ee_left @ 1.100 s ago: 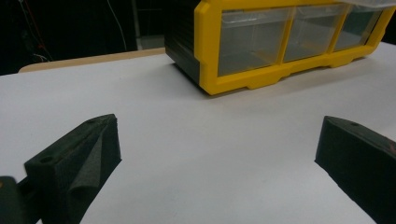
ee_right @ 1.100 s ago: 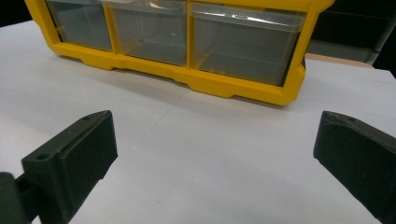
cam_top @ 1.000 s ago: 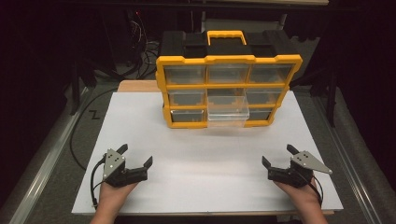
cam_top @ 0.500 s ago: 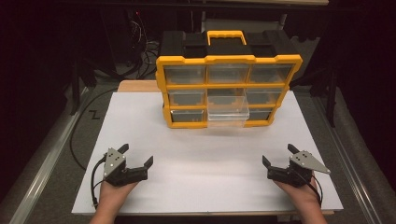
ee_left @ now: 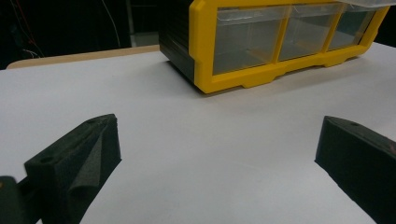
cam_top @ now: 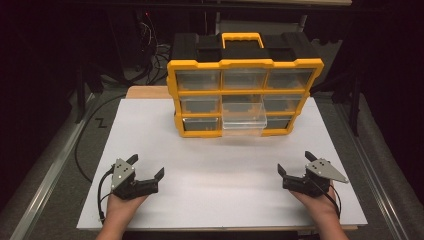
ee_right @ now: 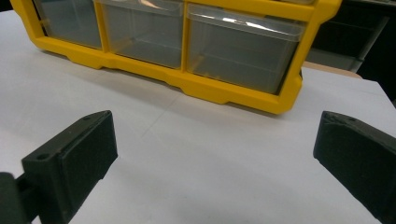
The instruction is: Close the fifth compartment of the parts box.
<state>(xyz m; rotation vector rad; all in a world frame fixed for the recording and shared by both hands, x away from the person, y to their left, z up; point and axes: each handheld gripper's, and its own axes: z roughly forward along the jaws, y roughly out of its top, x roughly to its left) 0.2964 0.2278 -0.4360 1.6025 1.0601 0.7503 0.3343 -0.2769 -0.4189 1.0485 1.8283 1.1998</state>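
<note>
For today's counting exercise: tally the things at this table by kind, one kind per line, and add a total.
Yellow organizer case: 1
Clear drawers in it: 9, the bottom middle one pulled out
Black grippers, left and right: 2, both open
Total: 12

Yellow drawer organizer (cam_top: 245,95) upright at table's far side; bottom-middle clear drawer (cam_top: 243,122) pulled out.

A white table (cam_top: 150,135) stands in a dark room, grey floor (cam_top: 50,165) below.
</note>
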